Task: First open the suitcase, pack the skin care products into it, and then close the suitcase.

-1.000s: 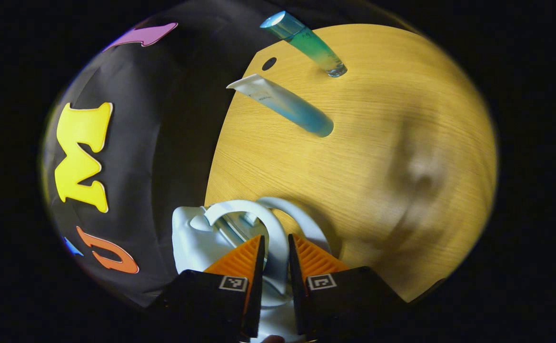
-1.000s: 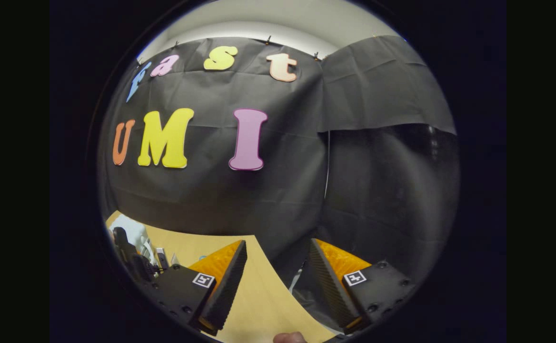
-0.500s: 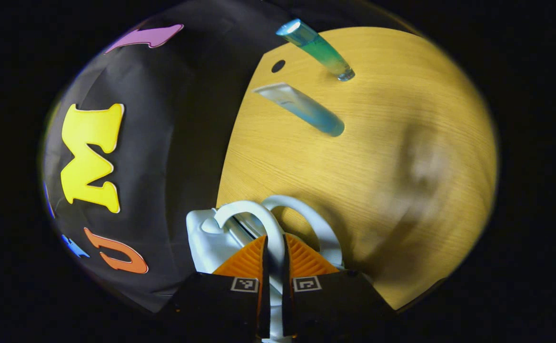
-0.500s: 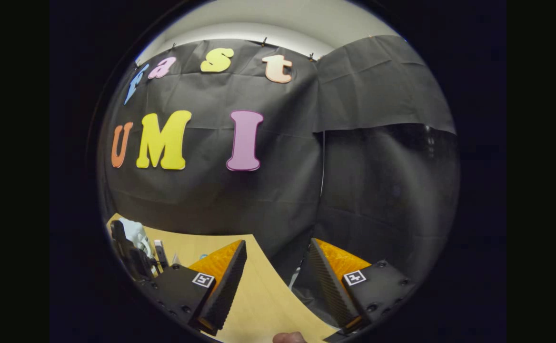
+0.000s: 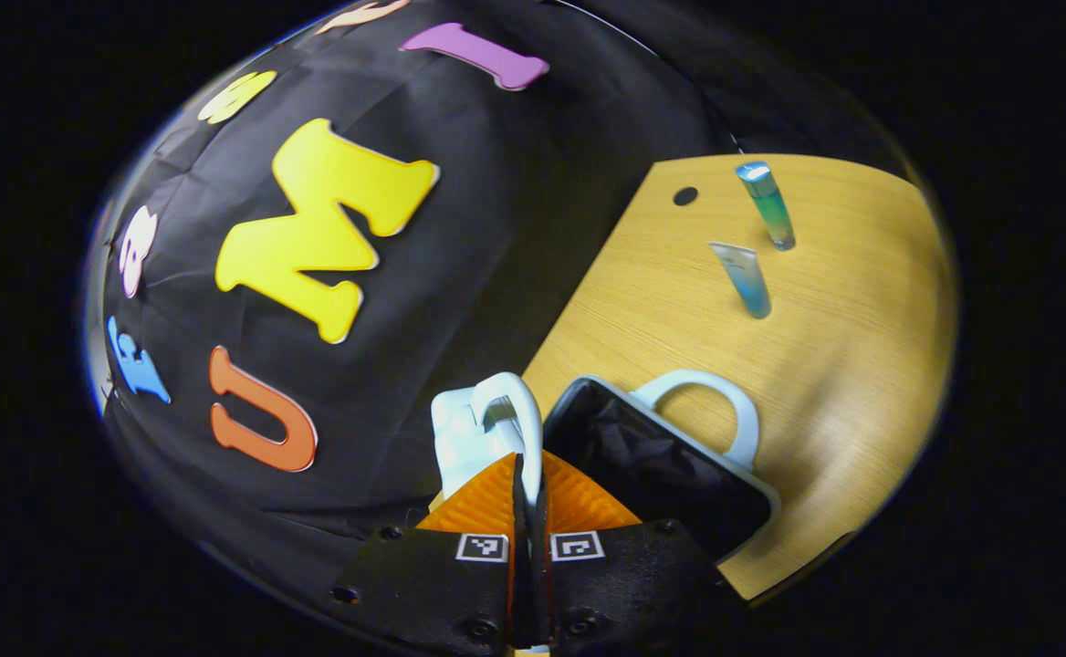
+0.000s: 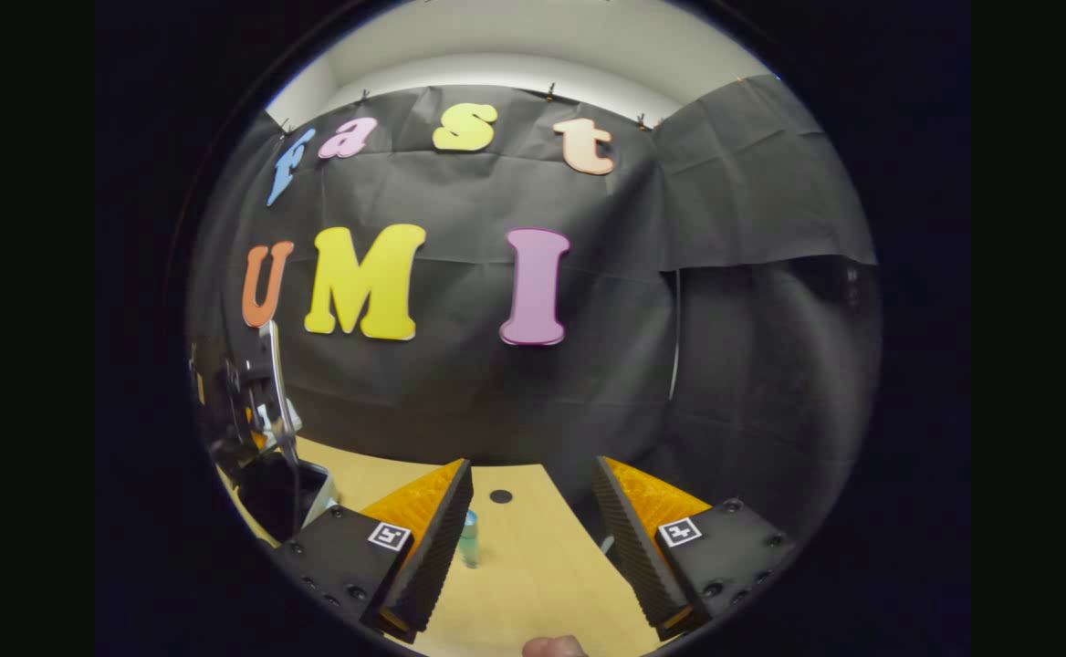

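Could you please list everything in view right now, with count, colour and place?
Suitcase: one, pale blue-white shell with black lining, open on the near part of the table, its lid lifted.
Suitcase handles: two, pale, one on the lid between the left gripper's fingers, one on the base lying towards the tubes.
Skin care tubes: two, one green-blue, one blue and white, both standing on the table beyond the suitcase.
Table: one, light wood, with a small dark hole near its far edge.
Left gripper: one, orange fingers on a black body, shut on the lid handle.
Right gripper: one, same colours, open above the table, holding nothing.
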